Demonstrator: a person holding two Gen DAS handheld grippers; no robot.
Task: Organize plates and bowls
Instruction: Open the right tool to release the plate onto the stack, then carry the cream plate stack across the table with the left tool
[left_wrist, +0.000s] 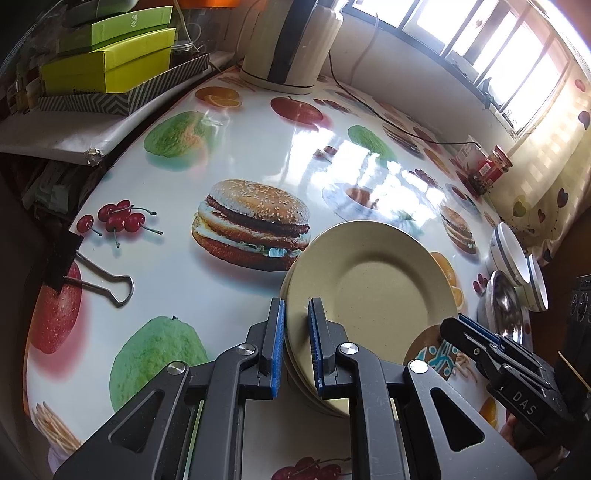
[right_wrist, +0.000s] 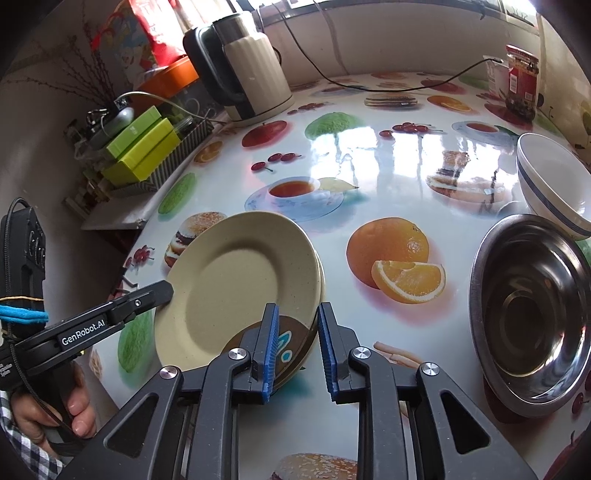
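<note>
A stack of beige plates (left_wrist: 369, 280) (right_wrist: 236, 280) stands tilted on the fruit-print table. My left gripper (left_wrist: 296, 306) (right_wrist: 168, 290) is shut on the stack's left rim. A brown patterned plate (left_wrist: 428, 350) (right_wrist: 291, 338) lies against the stack's near edge. My right gripper (right_wrist: 297, 310) (left_wrist: 452, 325) straddles that plate and the stack's rim; its jaws stand a little apart and the right pad sits just off the rim. To the right are a steel bowl (right_wrist: 532, 314) (left_wrist: 504, 306) and white bowls with a blue band (right_wrist: 554, 177) (left_wrist: 509, 251).
A cream kettle (right_wrist: 251, 74) (left_wrist: 288, 44) and its cable sit at the back of the table. Green boxes (left_wrist: 110, 66) are stacked off the left edge. A binder clip (left_wrist: 107, 288) grips the tablecloth, and a red jar (right_wrist: 522, 81) stands far right. A hand (right_wrist: 55, 410) holds the left gripper.
</note>
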